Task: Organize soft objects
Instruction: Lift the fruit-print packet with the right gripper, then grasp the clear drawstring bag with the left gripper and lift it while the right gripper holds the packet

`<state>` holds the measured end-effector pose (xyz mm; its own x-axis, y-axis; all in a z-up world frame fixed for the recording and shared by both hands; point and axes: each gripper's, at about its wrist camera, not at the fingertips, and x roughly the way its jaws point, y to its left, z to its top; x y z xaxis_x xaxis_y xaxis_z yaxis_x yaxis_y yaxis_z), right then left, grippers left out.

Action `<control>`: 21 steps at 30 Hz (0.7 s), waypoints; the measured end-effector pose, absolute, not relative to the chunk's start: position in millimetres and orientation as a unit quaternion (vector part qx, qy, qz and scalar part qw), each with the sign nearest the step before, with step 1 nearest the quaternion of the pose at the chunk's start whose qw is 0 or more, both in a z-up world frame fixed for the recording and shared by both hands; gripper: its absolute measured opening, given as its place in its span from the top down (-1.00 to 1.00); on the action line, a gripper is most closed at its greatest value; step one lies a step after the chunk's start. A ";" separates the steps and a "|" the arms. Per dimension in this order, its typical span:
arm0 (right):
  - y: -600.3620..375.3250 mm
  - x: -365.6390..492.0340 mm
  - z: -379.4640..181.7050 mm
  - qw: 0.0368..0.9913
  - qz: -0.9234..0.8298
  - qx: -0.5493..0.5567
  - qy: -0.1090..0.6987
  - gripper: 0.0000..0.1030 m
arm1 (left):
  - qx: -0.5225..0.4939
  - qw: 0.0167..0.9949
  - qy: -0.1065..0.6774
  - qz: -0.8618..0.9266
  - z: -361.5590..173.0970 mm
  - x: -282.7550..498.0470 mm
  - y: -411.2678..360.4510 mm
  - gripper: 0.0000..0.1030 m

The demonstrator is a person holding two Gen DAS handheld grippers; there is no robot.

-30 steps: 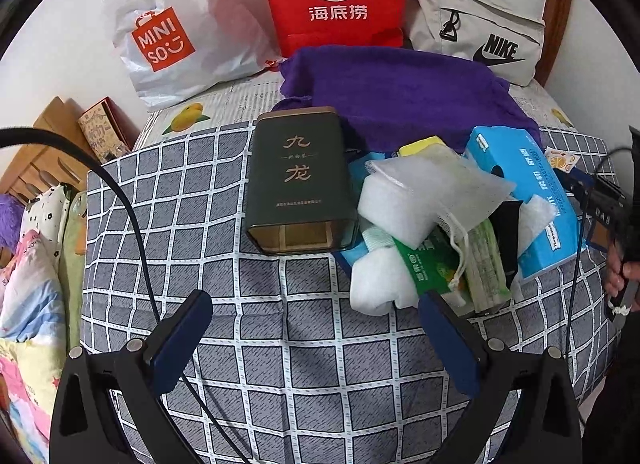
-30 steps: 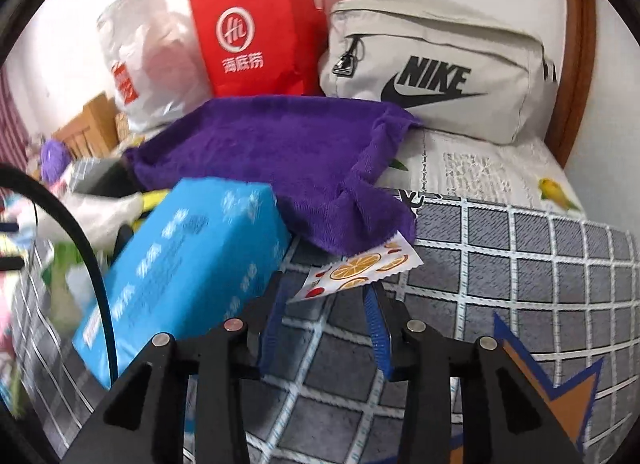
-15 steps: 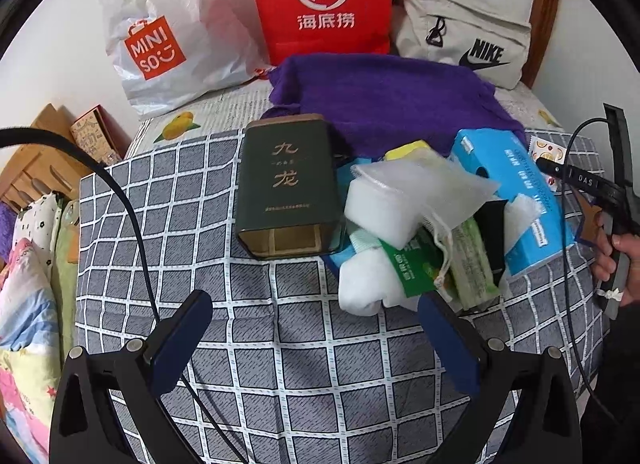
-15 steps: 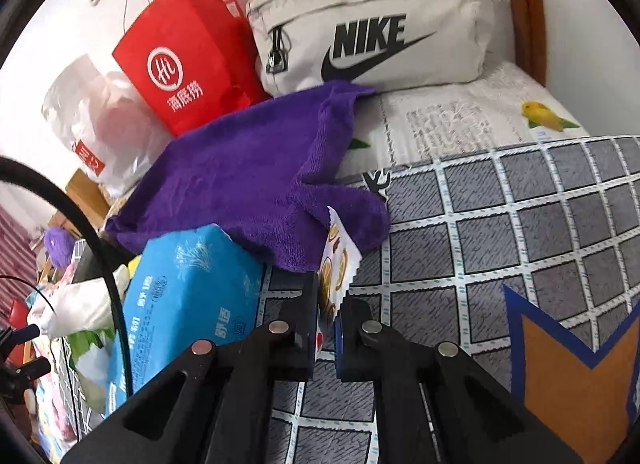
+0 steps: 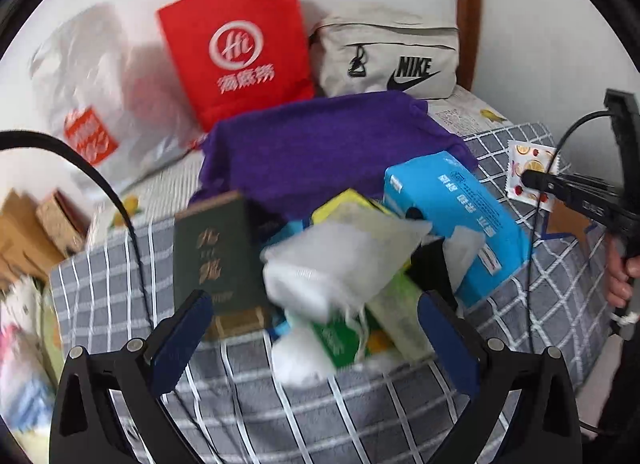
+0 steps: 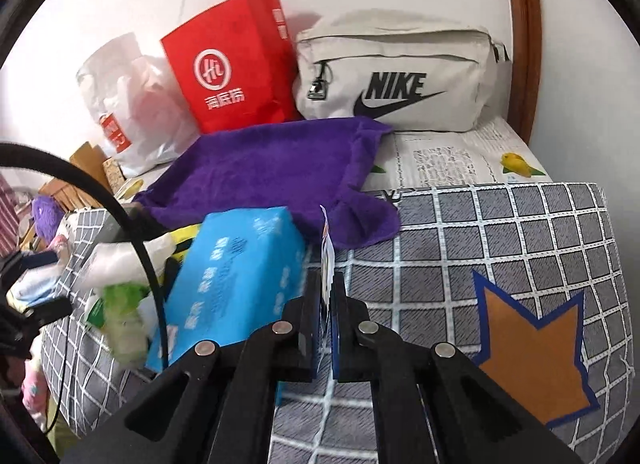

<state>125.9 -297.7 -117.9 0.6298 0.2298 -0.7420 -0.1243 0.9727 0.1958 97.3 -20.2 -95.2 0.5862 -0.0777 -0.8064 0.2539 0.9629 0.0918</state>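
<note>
Sachet first: from my left wrist camera, the small flat white sachet printed with orange slices [image 5: 530, 172] hangs at the far right, lifted off the bed, pinched in the tips of my right gripper [image 5: 534, 181]. My left gripper [image 5: 316, 328] stands wide apart and holds nothing, poised over the heap of soft white mesh pouches [image 5: 340, 260], beside a dark green tin [image 5: 214, 252] and a light blue tissue pack [image 5: 456, 220]. I judge the step in hand to be carrying the sachet away after picking it up; the next move calls for a place to set it down, kept clenched until then. From my right wrist camera, the sachet stands edge-on between the clamped pads, above the grey checked bedcover [image 6: 500, 232], just beside the tissue pack and near a purple towel [image 6: 272, 172]. Behind it, against the white wall, stand a red paper bag [image 6: 232, 72], a beige Nike pouch [image 6: 396, 80] and a white plastic bag [image 6: 124, 104].
</note>
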 end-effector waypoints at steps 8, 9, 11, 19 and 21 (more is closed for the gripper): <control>-281.4 108.0 -126.5 0.890 0.116 0.063 0.436 0.91 | 0.188 0.874 0.439 -0.089 -115.9 121.3 -61.0 -0.53; -281.2 106.3 -127.9 0.889 0.116 0.063 0.439 0.91 | 0.187 0.870 0.446 -0.094 -119.6 123.9 -62.5 -0.40; -282.3 103.3 -130.0 0.888 0.115 0.066 0.440 0.91 | 0.180 0.869 0.452 -0.096 -123.4 125.7 -62.8 -0.26; -284.6 96.4 -125.1 0.889 0.108 0.070 0.440 0.91 | 0.073 0.869 0.467 -0.144 -118.7 138.9 -39.7 0.65; -283.2 95.0 -121.7 0.889 0.114 0.072 0.438 0.91 | 0.051 0.867 0.470 -0.160 -118.7 141.8 -36.5 0.74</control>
